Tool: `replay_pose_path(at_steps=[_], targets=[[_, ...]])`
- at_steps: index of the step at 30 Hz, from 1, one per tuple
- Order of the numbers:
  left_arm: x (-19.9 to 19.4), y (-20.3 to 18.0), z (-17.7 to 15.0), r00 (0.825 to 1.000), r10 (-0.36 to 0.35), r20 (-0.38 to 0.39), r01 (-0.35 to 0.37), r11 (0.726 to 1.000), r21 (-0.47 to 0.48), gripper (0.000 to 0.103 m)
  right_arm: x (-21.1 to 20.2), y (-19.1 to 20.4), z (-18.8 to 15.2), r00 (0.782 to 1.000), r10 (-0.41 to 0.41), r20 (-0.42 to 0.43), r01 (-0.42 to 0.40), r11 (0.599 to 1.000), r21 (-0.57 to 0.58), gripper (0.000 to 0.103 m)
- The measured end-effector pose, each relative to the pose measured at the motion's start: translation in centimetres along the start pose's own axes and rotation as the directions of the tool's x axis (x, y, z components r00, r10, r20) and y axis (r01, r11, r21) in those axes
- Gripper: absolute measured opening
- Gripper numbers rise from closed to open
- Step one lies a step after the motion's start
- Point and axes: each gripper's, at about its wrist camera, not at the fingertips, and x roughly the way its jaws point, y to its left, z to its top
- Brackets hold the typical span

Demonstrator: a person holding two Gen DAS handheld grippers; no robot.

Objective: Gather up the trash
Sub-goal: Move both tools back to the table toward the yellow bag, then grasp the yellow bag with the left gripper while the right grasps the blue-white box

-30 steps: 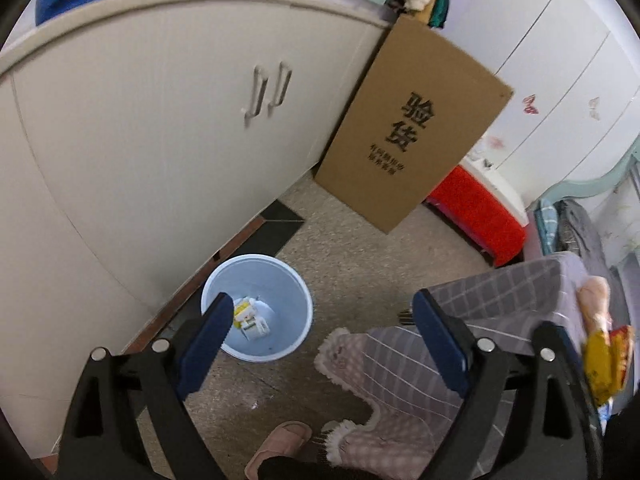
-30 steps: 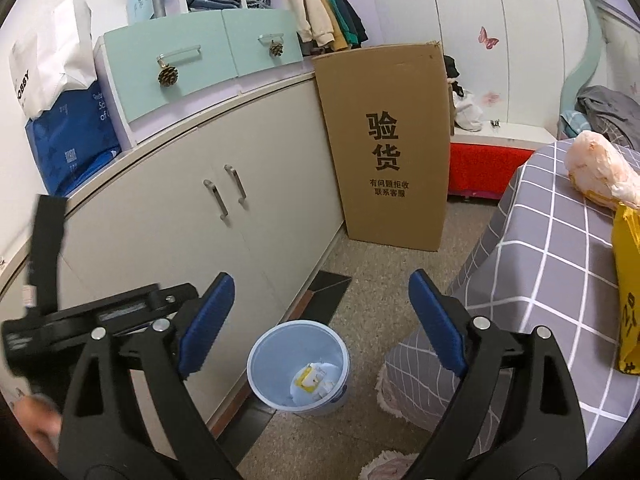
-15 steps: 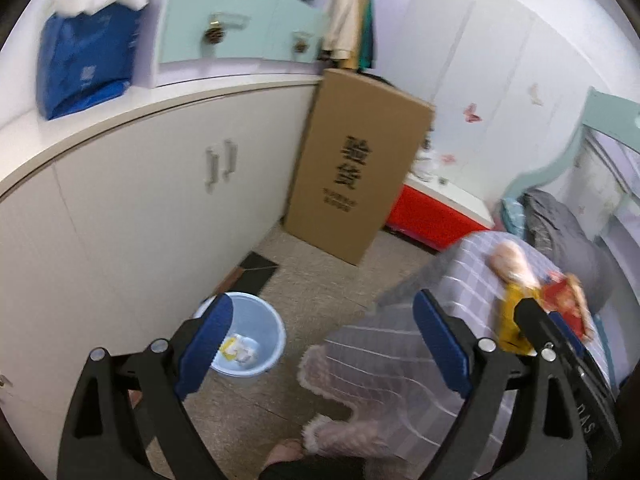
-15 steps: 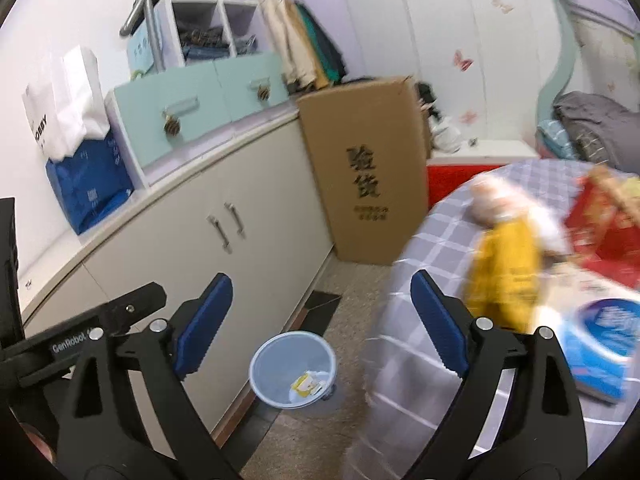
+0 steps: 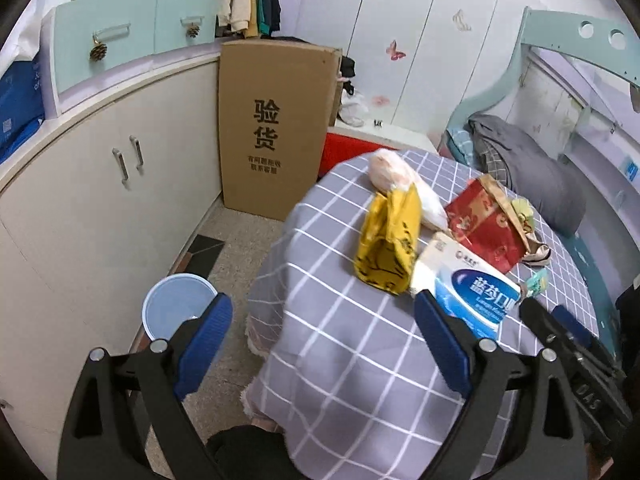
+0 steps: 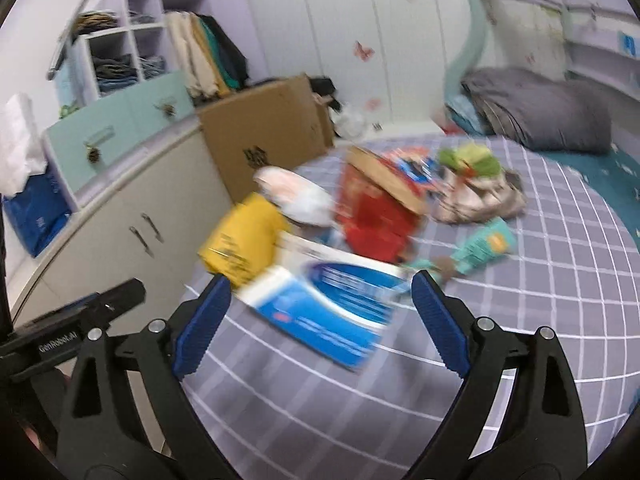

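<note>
Even indoor light, fisheye-bent edges; the right wrist view is heavily motion-blurred.

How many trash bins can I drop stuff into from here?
1. The light blue bin stands on the floor by the white cabinet, left of the checked table. Others may be out of view.

Left gripper (image 5: 322,340): two black plastic arms of open triangular frame, each ending in a ribbed blue pad; silver round screw heads at the arm joints.

Right gripper (image 6: 320,312): same build, black arms, blue ribbed pads (image 6: 202,328), silver screws. In the left wrist view its black body shows right of the left gripper, with pale embossed lettering. In the right wrist view the other unit's black body, left of the right gripper, carries white "GenRobot.AI" lettering.
</note>
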Motion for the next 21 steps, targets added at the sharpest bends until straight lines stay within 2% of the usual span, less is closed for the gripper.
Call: replay_pose_path(at_steps=[2, 5, 8, 11, 13, 15, 21], targets=[[0.2, -0.3, -0.2, 1.000, 0.009, -0.012, -0.009, 1.000, -0.005, 0.090, 0.9, -1.7, -0.3, 0.999, 0.018, -0.049, -0.017, 0.999, 0.033, 0.090], [0.6, -0.5, -0.3, 0.999, 0.021, -0.026, -0.021, 1.000, -0.003, 0.090, 2.1, -3.1, -0.7, 0.990, 0.097, -0.104, -0.087, 0.991, 0.098, 0.089], [0.9, -0.3, -0.4, 0.999, 0.024, -0.033, -0.025, 1.000, -0.016, 0.090, 3.4, -3.7, -0.8, 0.983, 0.119, -0.139, -0.103, 0.988, 0.118, 0.087], [1.1, -0.3, -0.5, 0.999, 0.033, -0.039, -0.033, 0.999, -0.009, 0.090, 4.5, -3.7, -0.6, 0.975, 0.146, -0.165, -0.126, 0.984, 0.129, 0.076], [1.3, -0.2, -0.5, 0.999, 0.032, -0.041, -0.032, 0.999, -0.009, 0.090, 5.0, -3.5, -0.3, 0.973, 0.155, -0.170, -0.135, 0.983, 0.124, 0.062], [1.4, -0.2, -0.5, 0.999, 0.025, -0.042, -0.026, 1.000, -0.011, 0.090, 5.4, -3.3, -0.1, 0.971, 0.157, -0.182, -0.137, 0.984, 0.118, 0.056], [2.3, -0.2, -0.6, 0.998, 0.028, -0.053, -0.028, 1.000, -0.011, 0.090, 6.6, -3.2, 0.4, 0.964, 0.178, -0.198, -0.156, 0.980, 0.124, 0.056]])
